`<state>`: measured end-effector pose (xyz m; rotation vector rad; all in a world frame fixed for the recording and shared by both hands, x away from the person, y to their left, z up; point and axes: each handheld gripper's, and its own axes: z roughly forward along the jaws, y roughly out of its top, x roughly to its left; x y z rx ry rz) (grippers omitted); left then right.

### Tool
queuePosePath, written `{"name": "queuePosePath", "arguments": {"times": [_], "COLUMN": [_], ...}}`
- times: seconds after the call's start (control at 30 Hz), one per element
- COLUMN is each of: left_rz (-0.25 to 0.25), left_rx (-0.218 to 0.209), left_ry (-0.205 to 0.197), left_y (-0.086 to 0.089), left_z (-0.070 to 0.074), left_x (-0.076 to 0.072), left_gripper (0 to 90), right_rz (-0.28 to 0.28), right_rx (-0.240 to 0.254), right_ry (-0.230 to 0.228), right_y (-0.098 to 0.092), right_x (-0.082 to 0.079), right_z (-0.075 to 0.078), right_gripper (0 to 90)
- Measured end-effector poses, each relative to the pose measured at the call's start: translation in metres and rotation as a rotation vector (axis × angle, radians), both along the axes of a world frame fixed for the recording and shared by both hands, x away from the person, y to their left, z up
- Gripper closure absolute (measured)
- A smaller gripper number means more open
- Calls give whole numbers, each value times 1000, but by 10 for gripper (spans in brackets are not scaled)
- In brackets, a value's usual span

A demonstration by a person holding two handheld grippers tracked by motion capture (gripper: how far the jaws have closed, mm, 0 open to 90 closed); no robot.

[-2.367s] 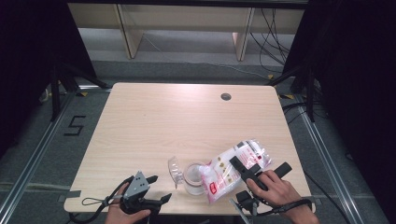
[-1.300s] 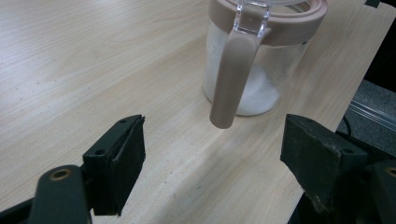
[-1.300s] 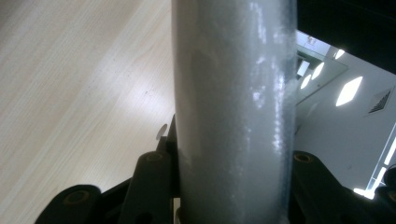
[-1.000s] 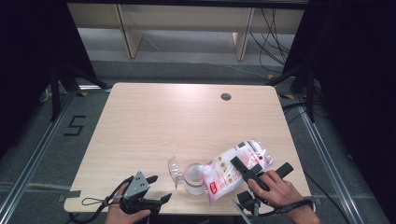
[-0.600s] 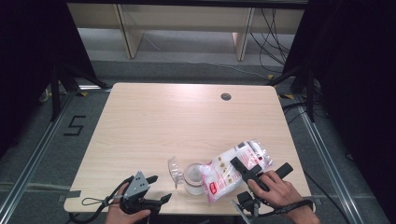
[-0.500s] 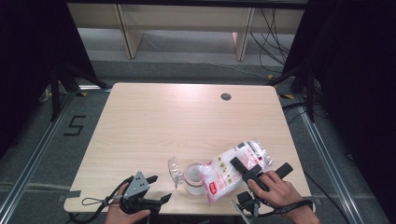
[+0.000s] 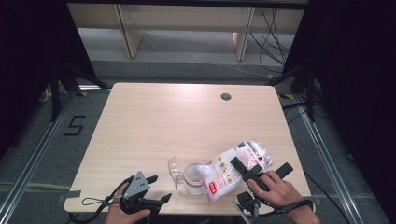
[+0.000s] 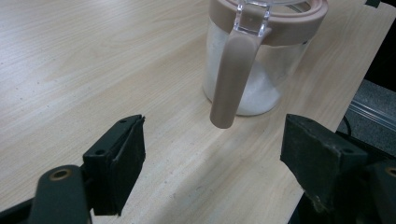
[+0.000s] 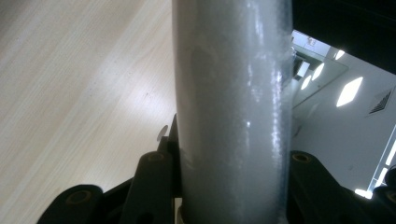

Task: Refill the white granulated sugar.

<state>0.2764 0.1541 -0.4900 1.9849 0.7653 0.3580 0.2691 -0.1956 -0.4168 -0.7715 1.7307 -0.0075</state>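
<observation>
the desk (image 7: 154, 126) is pale wood with a fine straight grain and a small dark round spot near its far edge. the jar (image 8: 261, 70) is clear, with a dusty pink-brown rim and handle and a white fill at the bottom. the bag (image 7: 233, 168) is milky white with red and pink print. both grippers' jaws are black; the left gripper (image 7: 156, 189) carries a grey plate.

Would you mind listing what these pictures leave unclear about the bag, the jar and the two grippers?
- Bag: its print is too small in the high view; in the right gripper view the bag sits too close to read.
- Jar: its top is cut off by the upper edge of the left gripper view.
- Right gripper: the person's hand covers its body.
- Left gripper: open, partly cropped at the bottom.
</observation>
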Motion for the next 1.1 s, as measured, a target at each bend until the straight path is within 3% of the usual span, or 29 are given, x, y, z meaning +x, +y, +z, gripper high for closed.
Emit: {"name": "queuePosePath", "arguments": {"times": [0.47,0.5,0.57,0.63,0.83,1.03,1.1], "left_rz": [-1,16,-1,15,14,14,9], "left_rx": [1,-13,1,-13,-12,-12,-8], "left_ry": [-1,17,-2,17,16,16,10], "left_y": [0,-1,0,-1,-1,-1,-1], "left_z": [0,0,0,0,0,0,0], "left_x": [0,-1,0,-1,-1,-1,-1], "left_gripper": [215,215,215,215,215,215,215], "right_rz": [6,7,8,11,5,27,7], "right_rx": [1,4,1,0,12,-10,14], "right_ry": [-4,-1,-2,-1,6,-2,3], "right_y": [-1,-1,0,0,0,0,-1], "right_x": [0,0,0,0,-1,0,-1], "right_z": [1,1,2,1,0,3,2], "right_gripper": [681,681,682,682,684,685,686]}}
